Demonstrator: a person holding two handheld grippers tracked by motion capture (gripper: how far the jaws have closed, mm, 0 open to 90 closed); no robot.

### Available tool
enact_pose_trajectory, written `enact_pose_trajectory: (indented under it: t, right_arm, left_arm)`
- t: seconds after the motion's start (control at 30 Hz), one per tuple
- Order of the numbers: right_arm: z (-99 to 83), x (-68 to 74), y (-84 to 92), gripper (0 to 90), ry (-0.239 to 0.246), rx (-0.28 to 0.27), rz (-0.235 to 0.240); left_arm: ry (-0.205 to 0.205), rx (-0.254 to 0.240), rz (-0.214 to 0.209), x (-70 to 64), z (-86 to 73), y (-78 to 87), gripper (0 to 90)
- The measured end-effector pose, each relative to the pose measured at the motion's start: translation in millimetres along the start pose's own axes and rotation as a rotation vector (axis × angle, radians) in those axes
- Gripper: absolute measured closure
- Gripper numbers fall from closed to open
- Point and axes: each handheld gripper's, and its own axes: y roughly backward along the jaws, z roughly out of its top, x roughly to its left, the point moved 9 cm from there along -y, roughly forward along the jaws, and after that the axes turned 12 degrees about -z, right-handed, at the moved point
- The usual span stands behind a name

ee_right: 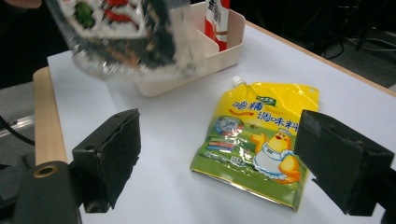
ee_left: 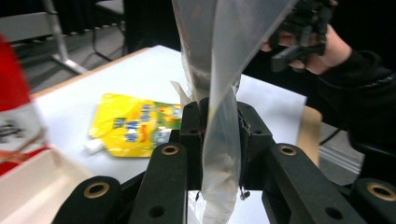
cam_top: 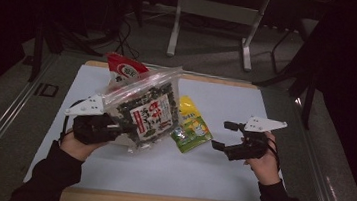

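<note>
The left gripper (cam_top: 126, 127) is clenched on one edge of a clear zip bag (cam_top: 146, 108), the plastic film pinched flat between its jaws in the left gripper view (ee_left: 219, 140). The bag hangs in the air above the white mat (cam_top: 219, 170), tilted, and holds a packet of dark seaweed snack with a red and white label (cam_top: 157, 117). Seen from the right gripper view, the bag (ee_right: 126, 42) floats blurred over a cream tray (ee_right: 219, 51) with a divider; one compartment of the tray holds an upright red and white packet (ee_right: 218, 18), which in the high view (cam_top: 123, 69) stands just behind the bag.

Just beside the bag, toward the person's right, a yellow and green spouted pouch (cam_top: 191, 126) lies flat on the mat, printed with a cartoon chick (ee_right: 275, 154). It sits between the bag and the right gripper (cam_top: 223, 135), apart from both.

The right gripper is released, its jaws spread wide with nothing between them; in its own view the pouch lies on the mat beyond the gap (ee_right: 217, 161). Nothing stands between it and the pouch
</note>
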Motion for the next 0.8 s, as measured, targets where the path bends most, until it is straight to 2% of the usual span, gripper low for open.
enact_pose_trajectory:
  t: [0.1, 0.13, 0.23, 0.3, 0.33, 0.4, 0.47, 0.53, 0.57, 0.6, 0.67, 0.7, 0.8]
  right_arm:
    - [-1.5, -0.3, 0.1, 14.6, -0.008, -0.005, 0.006]
    - [-3.3, -1.5, -0.3, 15.0, -0.017, -0.008, 0.010]
    - [-7.0, -2.5, -1.4, 15.1, -0.026, 0.003, 0.015]
    - [-7.9, -2.5, -2.0, 15.1, -0.028, 0.005, 0.017]
    - [-9.7, -2.6, -2.5, 15.2, -0.030, 0.011, 0.019]
    - [-10.8, -3.3, -3.2, 15.2, -0.034, 0.012, 0.021]
    - [-10.9, -4.2, -3.1, 15.5, -0.043, 0.009, 0.023]
    - [-10.9, -5.4, -3.0, 15.5, -0.049, 0.006, 0.026]
    - [-11.0, -5.7, -3.0, 15.5, -0.049, 0.006, 0.028]
    - [-11.4, -5.5, -3.3, 15.5, -0.053, 0.007, 0.029]
    - [-12.4, -5.4, -3.9, 15.5, -0.050, 0.011, 0.027]
    - [-12.8, -5.1, -3.8, 15.5, -0.052, 0.011, 0.030]
    - [-14.0, -5.4, -3.7, 15.5, -0.055, 0.014, 0.030]
  left_arm:
    - [0.000, 0.003, 0.011, 7.6, 2.3, 8.3, 77.2]
    - [-0.010, 0.007, 0.042, 16.5, 4.2, 16.4, 77.3]
    - [0.011, 0.008, 0.056, 28.6, 7.0, 26.7, 77.2]
    - [0.010, 0.008, 0.056, 31.8, 8.1, 29.9, 77.2]
    - [0.032, -0.013, 0.067, 36.4, 11.5, 35.6, 77.2]
    - [0.008, -0.021, 0.094, 37.8, 15.0, 40.6, 77.3]
    - [0.011, -0.031, 0.090, 38.4, 18.0, 44.6, 77.3]
    - [-0.009, -0.014, 0.133, 42.7, 18.4, 46.7, 77.3]
    - [-0.003, -0.003, 0.135, 45.6, 17.6, 47.4, 77.3]
    - [-0.006, 0.003, 0.157, 49.2, 16.5, 48.1, 77.3]
    - [0.001, 0.013, 0.165, 53.0, 14.9, 48.6, 77.3]
    - [0.009, 0.031, 0.189, 60.5, 10.6, 49.9, 77.3]
    - [0.030, 0.036, 0.200, 67.4, 6.3, 50.9, 77.3]
